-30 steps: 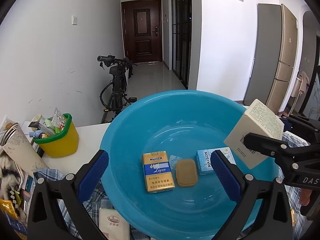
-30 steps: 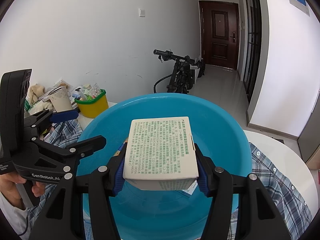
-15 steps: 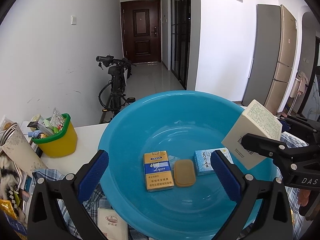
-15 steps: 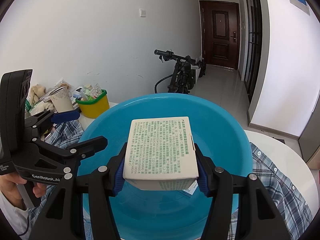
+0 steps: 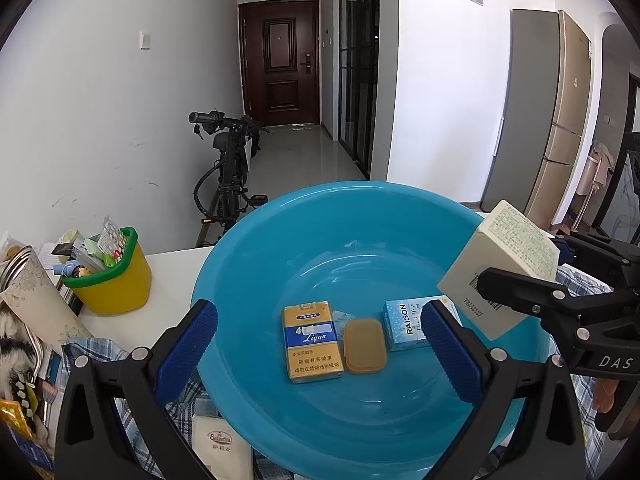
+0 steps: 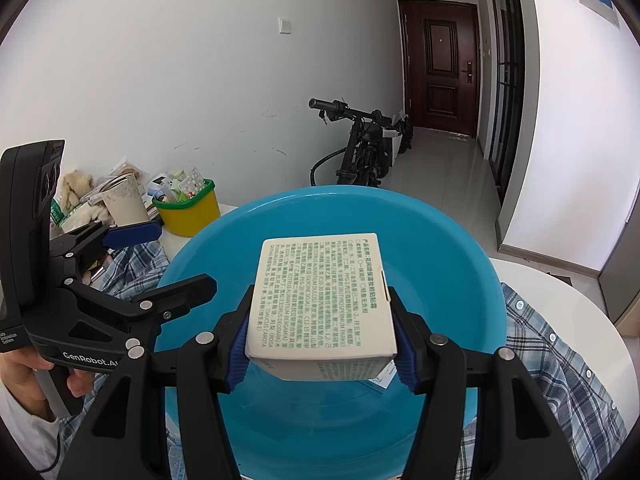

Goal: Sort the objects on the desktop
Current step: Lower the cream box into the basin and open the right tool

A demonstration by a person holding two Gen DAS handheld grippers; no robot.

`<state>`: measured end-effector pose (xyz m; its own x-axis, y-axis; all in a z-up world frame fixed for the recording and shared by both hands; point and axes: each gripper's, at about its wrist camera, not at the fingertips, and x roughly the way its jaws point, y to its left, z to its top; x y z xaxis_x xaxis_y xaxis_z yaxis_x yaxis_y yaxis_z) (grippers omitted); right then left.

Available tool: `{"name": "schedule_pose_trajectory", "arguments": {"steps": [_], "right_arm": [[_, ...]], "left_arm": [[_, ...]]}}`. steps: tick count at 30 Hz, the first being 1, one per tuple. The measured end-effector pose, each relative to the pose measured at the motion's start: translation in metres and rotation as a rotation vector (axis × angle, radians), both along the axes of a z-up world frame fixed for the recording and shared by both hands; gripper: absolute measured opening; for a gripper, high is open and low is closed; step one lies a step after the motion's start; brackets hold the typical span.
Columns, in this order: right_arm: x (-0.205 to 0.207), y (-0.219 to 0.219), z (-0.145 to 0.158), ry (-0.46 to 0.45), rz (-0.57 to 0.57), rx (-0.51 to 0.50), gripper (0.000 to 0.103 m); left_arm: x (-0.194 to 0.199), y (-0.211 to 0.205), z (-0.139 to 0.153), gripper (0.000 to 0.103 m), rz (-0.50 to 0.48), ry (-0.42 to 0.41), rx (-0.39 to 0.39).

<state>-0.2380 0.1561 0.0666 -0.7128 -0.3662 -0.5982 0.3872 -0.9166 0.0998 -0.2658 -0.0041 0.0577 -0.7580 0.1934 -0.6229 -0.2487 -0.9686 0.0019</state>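
A blue plastic basin (image 5: pixel 256 264) (image 6: pixel 452 248) stands on the table. In it lie a yellow Liqun cigarette pack (image 5: pixel 312 342), a tan oval soap (image 5: pixel 365 345) and a light blue Raison pack (image 5: pixel 406 324). My right gripper (image 6: pixel 322 338) is shut on a white box with green print (image 6: pixel 322 292) and holds it above the basin's right side; the box also shows in the left wrist view (image 5: pixel 500 264). My left gripper (image 5: pixel 318 344) is open and empty, hovering over the basin's near edge.
A yellow cup with a green rim (image 5: pixel 110 276) (image 6: pixel 188 208) full of small items stands left of the basin. A patterned paper cup (image 6: pixel 122 200), clutter and a plaid cloth (image 6: pixel 560 360) cover the white table (image 6: pixel 560 292). A tissue pack (image 5: pixel 220 444) lies below the basin. A bicycle (image 5: pixel 228 172) stands behind.
The left gripper's view has shifted slightly; the basin and its contents sit a little lower and to the right. The right gripper still holds the white box over the basin.
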Motion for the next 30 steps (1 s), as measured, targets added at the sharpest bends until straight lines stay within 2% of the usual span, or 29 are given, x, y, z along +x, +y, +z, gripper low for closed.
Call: {"name": "schedule_pose_trajectory", "arguments": {"steps": [30], "right_arm": [[0.0002, 0.0052, 0.0020, 0.000, -0.005, -0.009, 0.057]], "left_arm": [[0.0021, -0.0004, 0.0033, 0.103, 0.009, 0.004, 0.016]]}}
